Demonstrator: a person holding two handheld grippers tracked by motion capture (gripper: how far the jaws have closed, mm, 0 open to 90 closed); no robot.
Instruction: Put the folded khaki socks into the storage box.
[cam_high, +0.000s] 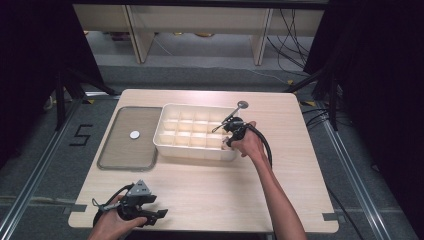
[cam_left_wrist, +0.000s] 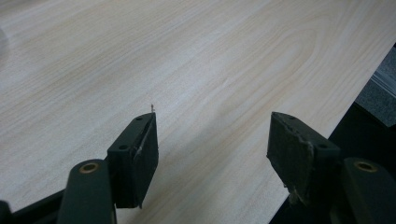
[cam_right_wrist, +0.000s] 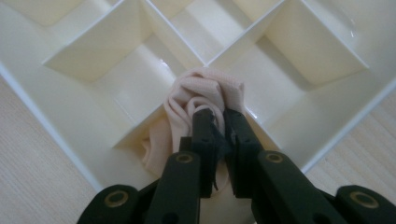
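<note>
My right gripper (cam_right_wrist: 215, 122) has its jaws pinched on a pale pink cloth (cam_right_wrist: 196, 95), pressed into a near right compartment of the white divided tray (cam_high: 172, 145). My left gripper (cam_left_wrist: 212, 149) rests with jaws spread over the bare wooden surface (cam_high: 210, 190) near its left front edge. How far down the cloth reaches is hidden. A grey lid (cam_high: 125, 145) lies left of the tray; dark curtains flank the room.

Divider walls (cam_right_wrist: 154, 35) hem right tool (cam_right_wrist: 217, 121) & cloth (cam_right_wrist: 205, 91); bare tabletop (cam_high: 210, 190) free
</note>
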